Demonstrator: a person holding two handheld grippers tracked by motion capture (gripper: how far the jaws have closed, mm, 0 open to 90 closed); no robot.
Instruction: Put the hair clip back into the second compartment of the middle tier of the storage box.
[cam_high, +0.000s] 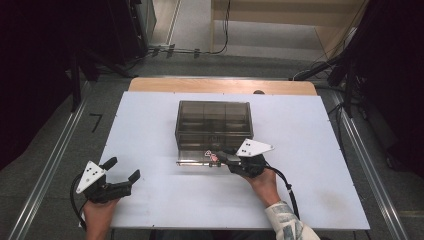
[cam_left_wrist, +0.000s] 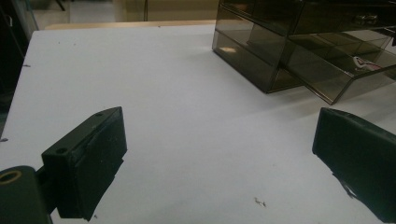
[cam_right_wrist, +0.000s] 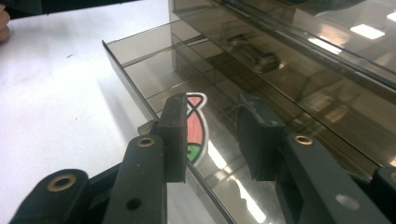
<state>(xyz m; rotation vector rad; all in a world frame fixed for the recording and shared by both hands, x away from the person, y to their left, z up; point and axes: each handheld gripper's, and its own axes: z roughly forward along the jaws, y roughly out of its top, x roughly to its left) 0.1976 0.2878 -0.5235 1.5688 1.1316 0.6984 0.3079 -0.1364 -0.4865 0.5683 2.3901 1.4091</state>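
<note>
A smoked, see-through drawer box (cam_high: 214, 120) stands mid-table with its bottom drawer (cam_high: 195, 159) pulled out toward me. A small red, white and green fish-shaped piece (cam_high: 212, 155) lies in that drawer, near its front wall. My right gripper (cam_high: 223, 160) is at the drawer's front, open. In the right gripper view its jaws (cam_right_wrist: 213, 102) straddle the front wall (cam_right_wrist: 126, 70), with the fish piece (cam_right_wrist: 196, 126) showing between them. Near the table's front left edge my left gripper (cam_high: 124, 168) rests open and holds nothing (cam_left_wrist: 219, 126). It points toward the box (cam_left_wrist: 261, 37).
The white table top (cam_high: 310, 145) has bare room left, right and in front of the box. A wooden strip (cam_high: 220, 85) runs along its far edge. Dark curtains, cables and metal floor rails (cam_high: 55, 150) surround the table.
</note>
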